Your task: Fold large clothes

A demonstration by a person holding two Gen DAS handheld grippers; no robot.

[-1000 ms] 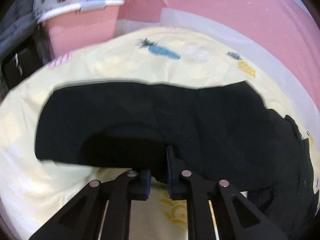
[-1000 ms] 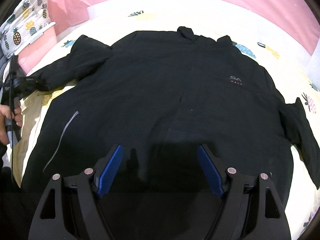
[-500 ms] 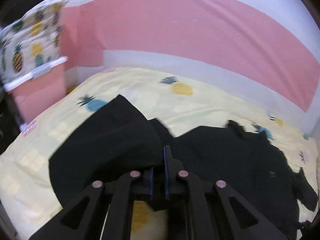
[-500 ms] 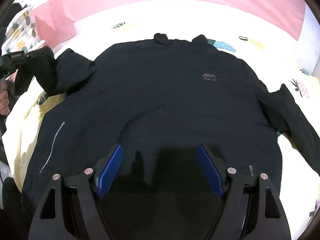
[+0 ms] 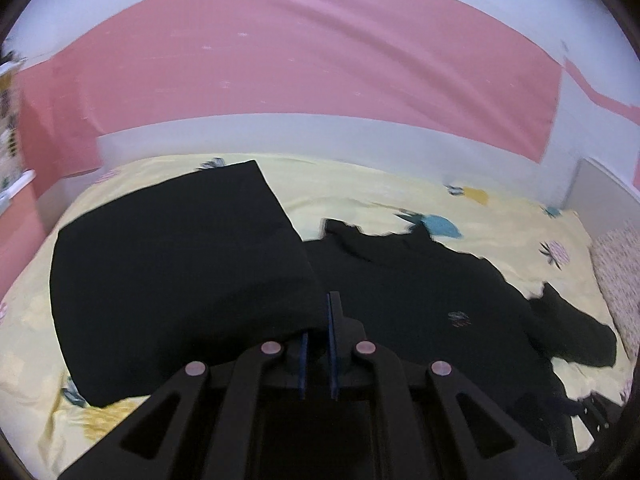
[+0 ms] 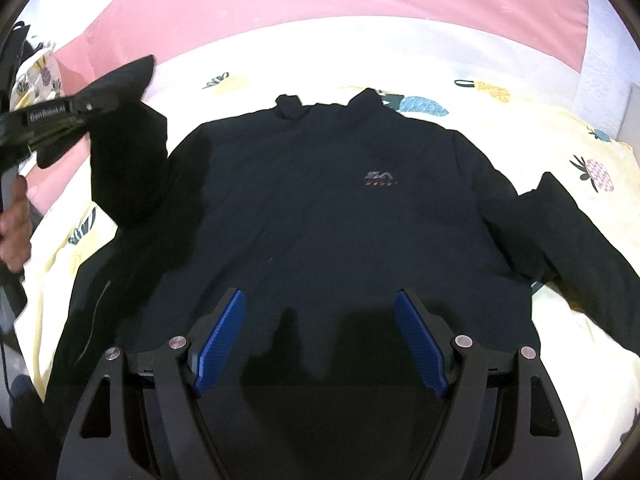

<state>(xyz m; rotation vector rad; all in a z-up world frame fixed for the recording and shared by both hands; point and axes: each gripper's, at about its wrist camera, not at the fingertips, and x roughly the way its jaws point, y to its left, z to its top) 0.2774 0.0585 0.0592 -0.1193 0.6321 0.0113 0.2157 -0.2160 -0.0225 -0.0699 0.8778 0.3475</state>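
Beyond the left gripper's (image 5: pixel 318 344) tips and off to their left, the sleeve (image 5: pixel 180 280) of the black jacket (image 6: pixel 340 240) hangs raised above the yellow sheet (image 5: pixel 360 192), its edge pinched between the nearly closed blue pads (image 5: pixel 303 364). In the right wrist view the same gripper shows at the far left, held in a hand (image 6: pixel 14 228), with the sleeve draped down from it toward the shoulder.

Ahead of the right gripper (image 6: pixel 320 338), the jacket lies flat on the bed, collar (image 6: pixel 290 104) farthest away, chest logo (image 6: pixel 380 179) just right of centre. Its fingers are spread wide over the hem, holding nothing.

Further right, the other sleeve (image 6: pixel 568 232) lies out across the sheet.

The grip on the raised sleeve looks shallow, so a quick swing across the chest could pull the cloth free and drop it short. Nothing pins the body, so dragging the sleeve may tug the shoulder along and wrinkle the front. The thick fabric may also spring back open once let go.
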